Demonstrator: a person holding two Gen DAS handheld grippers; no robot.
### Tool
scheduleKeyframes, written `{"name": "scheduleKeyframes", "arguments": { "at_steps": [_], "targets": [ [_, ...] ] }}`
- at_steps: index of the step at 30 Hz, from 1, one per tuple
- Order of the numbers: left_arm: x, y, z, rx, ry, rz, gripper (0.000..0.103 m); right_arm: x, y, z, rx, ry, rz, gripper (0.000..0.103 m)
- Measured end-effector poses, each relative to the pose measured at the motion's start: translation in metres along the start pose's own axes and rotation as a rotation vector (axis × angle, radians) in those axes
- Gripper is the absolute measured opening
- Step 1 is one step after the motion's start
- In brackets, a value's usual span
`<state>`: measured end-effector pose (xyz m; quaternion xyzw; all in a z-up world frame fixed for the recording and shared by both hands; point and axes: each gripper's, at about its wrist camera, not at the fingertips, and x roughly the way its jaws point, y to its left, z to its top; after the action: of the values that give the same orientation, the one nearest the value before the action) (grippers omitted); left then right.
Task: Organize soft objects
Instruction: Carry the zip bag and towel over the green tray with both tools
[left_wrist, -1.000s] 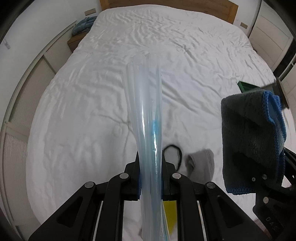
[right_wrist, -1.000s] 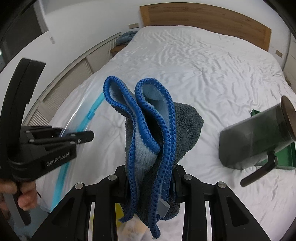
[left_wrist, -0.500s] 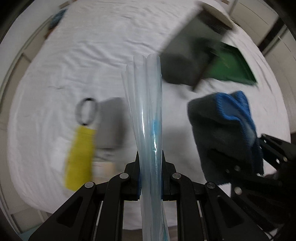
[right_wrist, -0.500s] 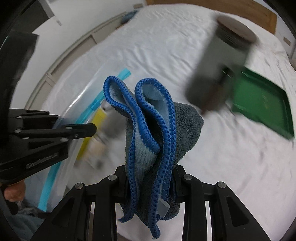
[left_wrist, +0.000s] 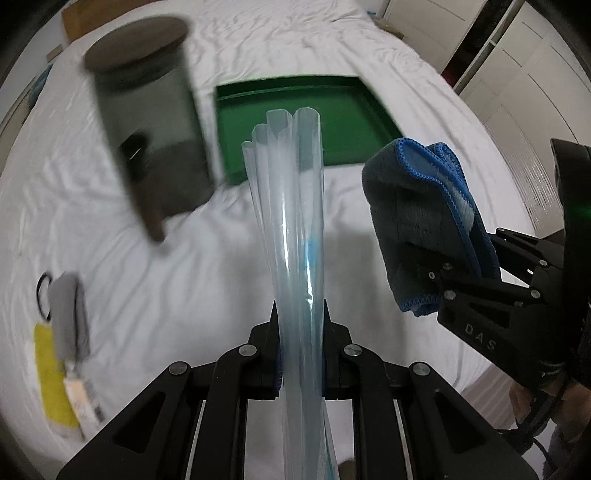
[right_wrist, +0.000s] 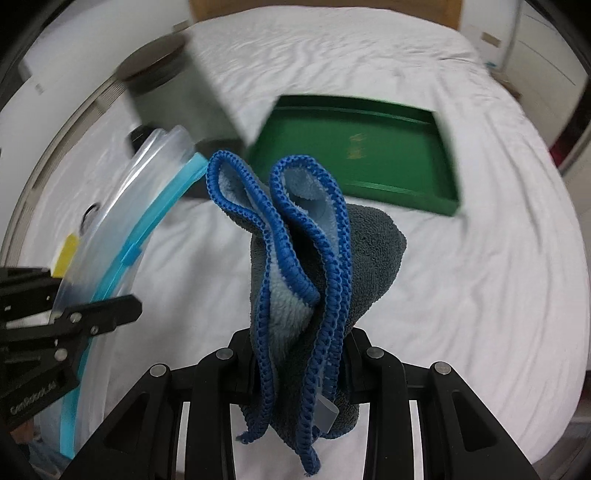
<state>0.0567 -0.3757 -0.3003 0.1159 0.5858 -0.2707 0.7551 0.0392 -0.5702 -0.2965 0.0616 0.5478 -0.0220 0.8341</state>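
My left gripper (left_wrist: 300, 325) is shut on a clear plastic zip bag (left_wrist: 291, 229) with a blue zip strip; the bag stands up from the jaws and also shows in the right wrist view (right_wrist: 122, 236). My right gripper (right_wrist: 301, 354) is shut on a folded grey cloth with blue edging (right_wrist: 314, 266), held in the air above the bed. That cloth (left_wrist: 424, 221) sits to the right of the bag in the left wrist view, apart from it.
A white bed (right_wrist: 461, 277) lies below. On it stand a green tray (right_wrist: 369, 147) and a dark jar with a lid (left_wrist: 147, 122). A grey cloth (left_wrist: 68, 317), a yellow item (left_wrist: 51, 373) and a black loop (left_wrist: 42, 291) lie at the left.
Both grippers have swung right across the bed. The green tray and the jar have come into the middle of both views. Both grips are unchanged.
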Motion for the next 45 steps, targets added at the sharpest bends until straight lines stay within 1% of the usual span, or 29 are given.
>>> {"name": "scheduleKeyframes", "arguments": {
  "at_steps": [1, 3, 5, 7, 8, 9, 10, 12, 16, 19, 21, 25, 27, 28, 31, 32, 35, 36, 37, 39, 40, 42, 45],
  "targets": [
    [0.003, -0.005, 0.01, 0.0, -0.011, -0.002, 0.012, -0.003, -0.016, 0.005, 0.011, -0.013, -0.011, 0.031],
    [0.008, -0.011, 0.027, 0.001, -0.031, 0.002, 0.012, -0.011, -0.029, 0.008, 0.022, -0.031, -0.022, 0.031],
    [0.012, -0.012, 0.041, 0.0, -0.053, 0.017, 0.012, -0.013, -0.045, 0.02, 0.032, -0.052, -0.031, 0.031],
    [0.02, -0.013, 0.062, -0.004, -0.08, 0.033, 0.012, -0.016, -0.064, 0.033, 0.036, -0.08, -0.036, 0.031],
    [0.023, -0.012, 0.07, -0.007, -0.092, 0.043, 0.012, -0.015, -0.06, 0.034, 0.032, -0.091, -0.038, 0.031],
    [0.027, -0.011, 0.084, -0.012, -0.114, 0.059, 0.012, -0.015, -0.066, 0.042, 0.026, -0.106, -0.043, 0.031],
    [0.032, -0.01, 0.09, -0.014, -0.127, 0.069, 0.012, -0.014, -0.07, 0.049, 0.019, -0.123, -0.045, 0.031],
    [0.042, -0.006, 0.111, -0.028, -0.159, 0.092, 0.012, -0.009, -0.07, 0.063, 0.009, -0.148, -0.049, 0.031],
    [0.06, 0.003, 0.138, -0.054, -0.2, 0.12, 0.012, 0.007, -0.075, 0.086, -0.005, -0.204, -0.063, 0.031],
    [0.077, 0.01, 0.155, -0.07, -0.217, 0.143, 0.012, 0.021, -0.079, 0.094, 0.004, -0.237, -0.071, 0.031],
    [0.087, 0.018, 0.163, -0.083, -0.224, 0.152, 0.012, 0.029, -0.078, 0.104, 0.019, -0.251, -0.079, 0.031],
    [0.108, 0.028, 0.175, -0.1, -0.228, 0.18, 0.012, 0.048, -0.079, 0.109, 0.046, -0.265, -0.089, 0.031],
    [0.114, 0.031, 0.179, -0.108, -0.228, 0.19, 0.012, 0.06, -0.075, 0.102, 0.054, -0.262, -0.092, 0.031],
    [0.115, 0.032, 0.179, -0.11, -0.229, 0.191, 0.012, 0.07, -0.067, 0.096, 0.055, -0.261, -0.093, 0.031],
    [0.12, 0.033, 0.184, -0.112, -0.232, 0.2, 0.012, 0.086, -0.063, 0.098, 0.053, -0.246, -0.094, 0.031],
    [0.123, 0.033, 0.186, -0.114, -0.231, 0.201, 0.012, 0.09, -0.063, 0.102, 0.052, -0.241, -0.095, 0.031],
    [0.126, 0.032, 0.188, -0.113, -0.235, 0.207, 0.012, 0.117, -0.059, 0.129, 0.05, -0.224, -0.099, 0.031],
    [0.129, 0.032, 0.189, -0.111, -0.235, 0.208, 0.012, 0.128, -0.065, 0.146, 0.05, -0.22, -0.098, 0.031],
    [0.13, 0.031, 0.19, -0.109, -0.235, 0.21, 0.012, 0.132, -0.062, 0.145, 0.05, -0.214, -0.101, 0.031],
    [0.133, 0.03, 0.191, -0.106, -0.235, 0.213, 0.012, 0.139, -0.071, 0.155, 0.049, -0.205, -0.105, 0.031],
    [0.134, 0.03, 0.191, -0.106, -0.234, 0.213, 0.012, 0.142, -0.069, 0.154, 0.049, -0.199, -0.108, 0.031],
    [0.137, 0.029, 0.193, -0.107, -0.233, 0.216, 0.012, 0.153, -0.075, 0.167, 0.05, -0.191, -0.111, 0.031],
    [0.143, 0.029, 0.196, -0.108, -0.226, 0.221, 0.012, 0.154, -0.078, 0.169, 0.051, -0.184, -0.119, 0.031]
  ]
}}
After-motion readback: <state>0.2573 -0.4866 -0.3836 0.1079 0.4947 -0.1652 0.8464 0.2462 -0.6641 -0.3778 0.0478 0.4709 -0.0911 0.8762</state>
